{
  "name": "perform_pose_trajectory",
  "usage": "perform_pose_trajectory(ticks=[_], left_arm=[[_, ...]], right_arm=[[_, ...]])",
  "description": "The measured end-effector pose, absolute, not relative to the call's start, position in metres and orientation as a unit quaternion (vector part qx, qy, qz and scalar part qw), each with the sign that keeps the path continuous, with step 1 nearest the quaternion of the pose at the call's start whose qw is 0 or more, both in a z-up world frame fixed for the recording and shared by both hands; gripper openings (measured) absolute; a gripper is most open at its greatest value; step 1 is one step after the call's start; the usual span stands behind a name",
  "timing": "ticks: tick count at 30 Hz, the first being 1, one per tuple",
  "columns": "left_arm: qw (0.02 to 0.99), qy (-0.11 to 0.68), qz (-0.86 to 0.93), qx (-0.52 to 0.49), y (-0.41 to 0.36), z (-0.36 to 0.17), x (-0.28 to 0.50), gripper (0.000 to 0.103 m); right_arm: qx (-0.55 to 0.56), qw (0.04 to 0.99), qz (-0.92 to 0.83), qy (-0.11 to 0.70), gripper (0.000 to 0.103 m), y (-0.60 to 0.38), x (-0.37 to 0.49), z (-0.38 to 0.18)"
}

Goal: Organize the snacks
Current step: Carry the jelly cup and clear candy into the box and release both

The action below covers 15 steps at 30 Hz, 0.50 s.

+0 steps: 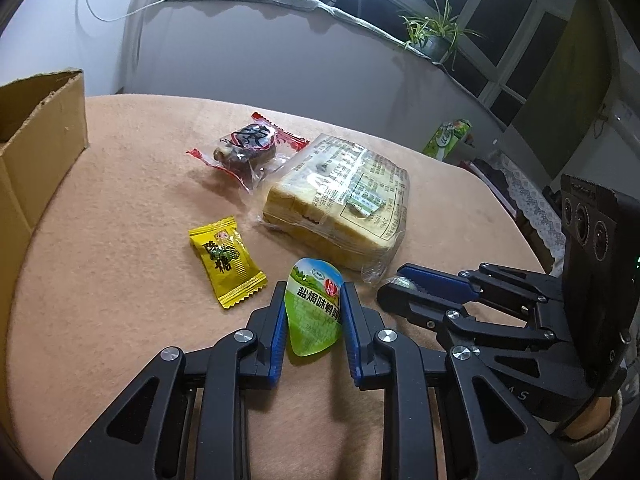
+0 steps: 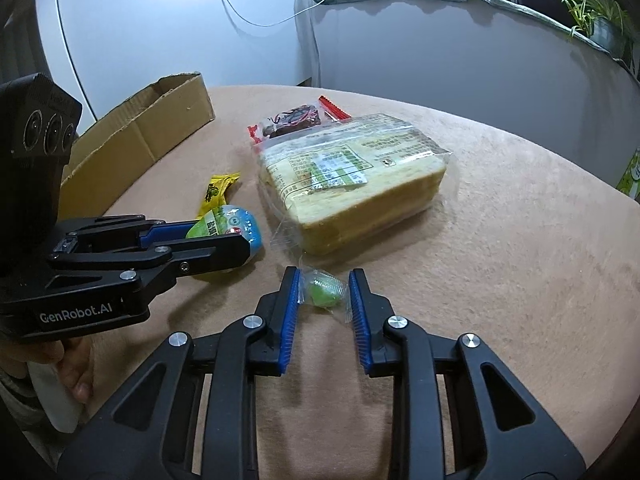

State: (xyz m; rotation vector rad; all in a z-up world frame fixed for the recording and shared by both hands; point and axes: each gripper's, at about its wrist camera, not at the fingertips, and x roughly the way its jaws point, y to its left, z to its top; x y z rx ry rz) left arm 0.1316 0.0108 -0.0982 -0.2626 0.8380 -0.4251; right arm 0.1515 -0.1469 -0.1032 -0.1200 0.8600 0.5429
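Note:
My left gripper (image 1: pixel 313 294) is shut on a green quail-egg packet (image 1: pixel 315 312), its blue pads against both sides; the same gripper (image 2: pixel 236 238) and packet (image 2: pixel 228 226) show in the right wrist view. My right gripper (image 2: pixel 324 284) is open around a small green candy in clear wrap (image 2: pixel 323 290) on the table; its pads stand just clear of the wrapper. It shows at the right of the left wrist view (image 1: pixel 394 288). A yellow candy (image 1: pixel 226 262), a red-edged dark snack (image 1: pixel 248 148) and a bag of sliced bread (image 1: pixel 340 204) lie on the table.
An open cardboard box (image 1: pixel 40 140) stands at the table's left edge, also in the right wrist view (image 2: pixel 140 136). The peach-covered table (image 1: pixel 120 220) ends at a wall ledge with a potted plant (image 1: pixel 434 38). A green carton (image 1: pixel 448 136) stands beyond the right edge.

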Motion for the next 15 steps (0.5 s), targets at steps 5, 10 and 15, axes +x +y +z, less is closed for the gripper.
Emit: perform_pose_trajectory(ticks=[5, 10, 15], left_arm=[[0.885, 0.400, -0.203, -0.124, 0.009, -0.099, 0.133, 0.023], [0.887, 0.401, -0.194, -0.118, 0.007, -0.098, 0.135, 0.023], [0.903, 0.380, -0.174, -0.098, 0.004, -0.087, 0.125, 0.023]], right_arm=[[-0.061, 0.877, 0.247, 0.407, 0.026, -0.148, 0.150, -0.104], [-0.057, 0.884, 0.233, 0.401, 0.026, -0.152, 0.148, -0.099], [-0.032, 0.898, 0.219, 0.379, 0.026, -0.161, 0.134, -0.088]])
